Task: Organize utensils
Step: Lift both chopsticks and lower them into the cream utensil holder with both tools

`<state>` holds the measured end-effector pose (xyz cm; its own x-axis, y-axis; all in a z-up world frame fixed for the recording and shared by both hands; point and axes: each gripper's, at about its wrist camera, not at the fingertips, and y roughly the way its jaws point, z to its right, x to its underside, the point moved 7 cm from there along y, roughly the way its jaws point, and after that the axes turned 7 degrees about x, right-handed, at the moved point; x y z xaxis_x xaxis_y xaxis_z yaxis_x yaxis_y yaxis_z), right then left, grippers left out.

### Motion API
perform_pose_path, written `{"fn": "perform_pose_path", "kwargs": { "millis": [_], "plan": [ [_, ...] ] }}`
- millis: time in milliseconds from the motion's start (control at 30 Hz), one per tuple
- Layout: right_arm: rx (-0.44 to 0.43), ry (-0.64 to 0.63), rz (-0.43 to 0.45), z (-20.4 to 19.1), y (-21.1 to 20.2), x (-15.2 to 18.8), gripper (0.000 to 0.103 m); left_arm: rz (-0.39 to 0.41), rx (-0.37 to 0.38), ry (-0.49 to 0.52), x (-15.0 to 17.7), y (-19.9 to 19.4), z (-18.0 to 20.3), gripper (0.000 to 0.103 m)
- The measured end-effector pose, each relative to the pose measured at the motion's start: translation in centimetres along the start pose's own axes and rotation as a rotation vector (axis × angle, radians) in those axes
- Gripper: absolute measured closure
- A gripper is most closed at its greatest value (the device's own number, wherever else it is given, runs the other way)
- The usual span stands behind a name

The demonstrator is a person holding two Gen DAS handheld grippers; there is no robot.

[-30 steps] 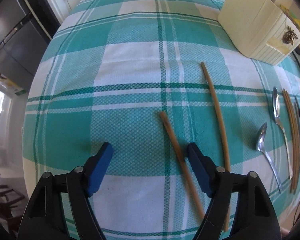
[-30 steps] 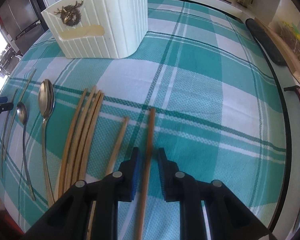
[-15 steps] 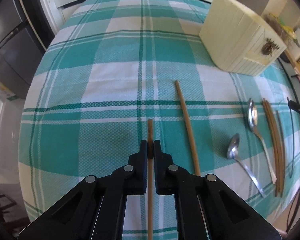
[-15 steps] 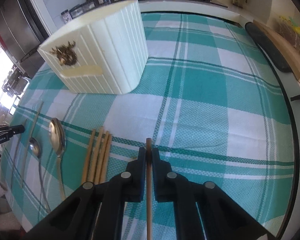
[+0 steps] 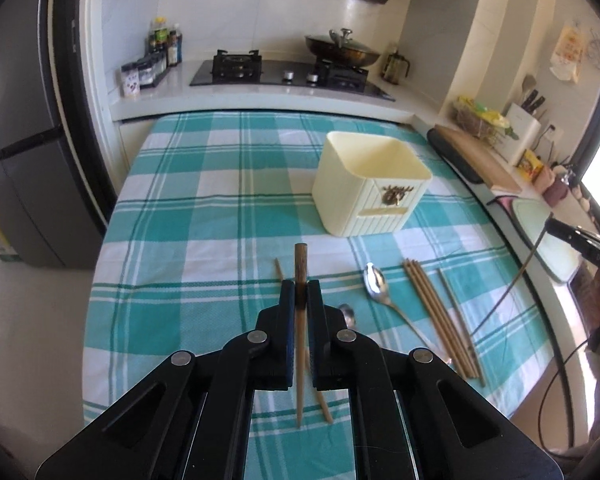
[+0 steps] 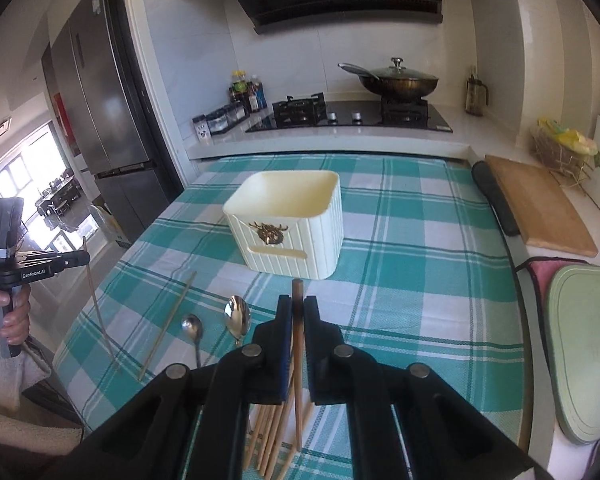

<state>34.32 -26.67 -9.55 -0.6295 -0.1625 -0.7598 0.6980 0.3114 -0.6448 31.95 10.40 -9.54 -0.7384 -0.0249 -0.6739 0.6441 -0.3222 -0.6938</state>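
Observation:
My left gripper (image 5: 300, 294) is shut on a wooden chopstick (image 5: 300, 268) and holds it above the checked tablecloth. My right gripper (image 6: 298, 310) is shut on another wooden chopstick (image 6: 298, 294), also lifted. The cream utensil holder (image 5: 370, 184) stands open-topped beyond both; it also shows in the right wrist view (image 6: 288, 224). One chopstick (image 5: 278, 269) lies under the left gripper. Two spoons (image 5: 376, 286) and a bunch of chopsticks (image 5: 440, 312) lie to its right. In the right wrist view the spoons (image 6: 238, 314) lie left and the bunch (image 6: 270, 436) lies below the gripper.
A green mat (image 6: 584, 344), a wooden cutting board (image 6: 540, 204) and a dark bar (image 6: 494, 200) line the table's right edge. A counter with a stove and pan (image 6: 396, 80) stands behind the table. A fridge (image 5: 16, 120) stands at left.
Both grippers have risen from the table with a chopstick each and tilted up, so the holder and kitchen now show. One second ago the left gripper was open over its chopstick.

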Motion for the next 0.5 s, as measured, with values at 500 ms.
{"fn": "perform_pose_path", "kwargs": {
  "millis": [500],
  "plan": [
    [0.033,0.002,0.192,-1.3,-3.6,-6.7,0.097,0.151,0.063,0.013,-7.5,-3.5,2.5,0.099]
  ]
}}
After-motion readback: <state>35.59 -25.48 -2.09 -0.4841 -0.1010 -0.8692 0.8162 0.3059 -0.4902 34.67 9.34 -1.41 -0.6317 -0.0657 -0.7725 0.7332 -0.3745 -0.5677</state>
